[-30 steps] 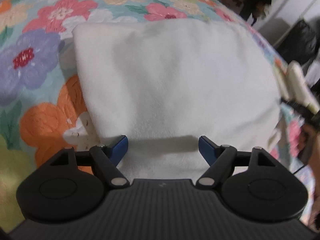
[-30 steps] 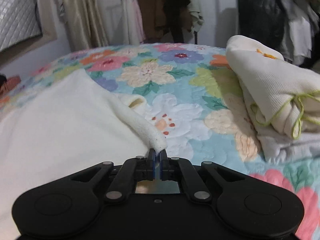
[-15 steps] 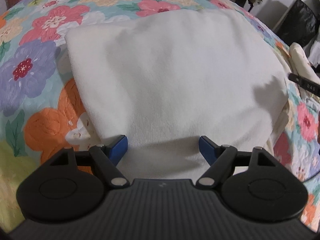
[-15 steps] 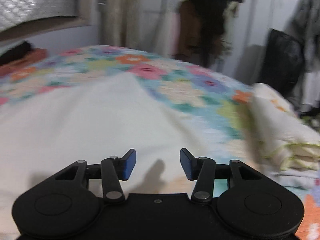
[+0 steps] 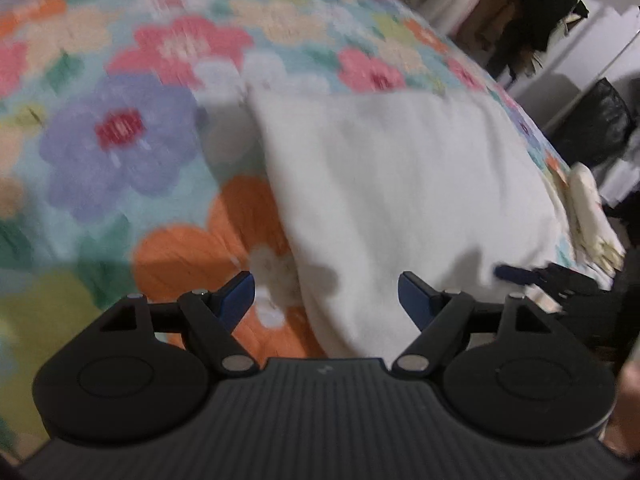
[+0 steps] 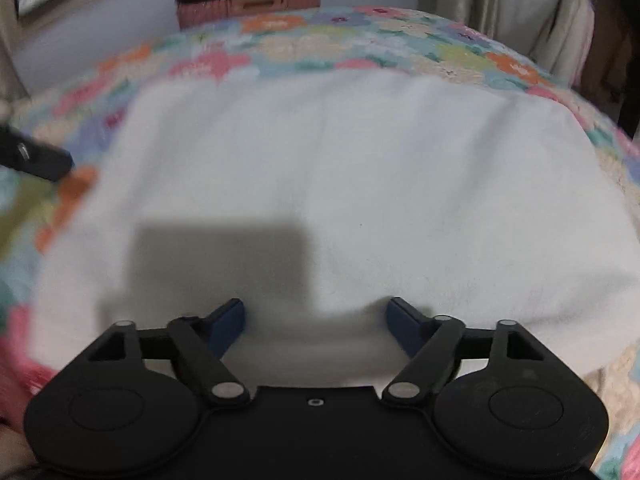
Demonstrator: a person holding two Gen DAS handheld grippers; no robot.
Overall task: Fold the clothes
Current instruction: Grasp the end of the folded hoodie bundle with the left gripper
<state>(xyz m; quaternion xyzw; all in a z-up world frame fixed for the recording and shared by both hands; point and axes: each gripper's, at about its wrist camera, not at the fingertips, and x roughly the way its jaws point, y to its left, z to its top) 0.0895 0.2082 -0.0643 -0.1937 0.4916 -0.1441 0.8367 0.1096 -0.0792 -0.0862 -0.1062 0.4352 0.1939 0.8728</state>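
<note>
A white folded garment lies flat on the floral bedspread. My left gripper is open and empty, hovering over the garment's near left corner. My right gripper is open and empty, just above the garment at its near edge. The right gripper's tip also shows at the right of the left wrist view. The left gripper shows at the left edge of the right wrist view. Both views are blurred.
A folded cream garment lies at the bed's right edge. A pink bag with dark cloth on it stands beyond the bed. Hanging clothes and a black bag stand to the right.
My right gripper let go of the garment's edge, opened, and swung left to face across the garment. My left gripper shifted left toward the garment's corner and stayed open.
</note>
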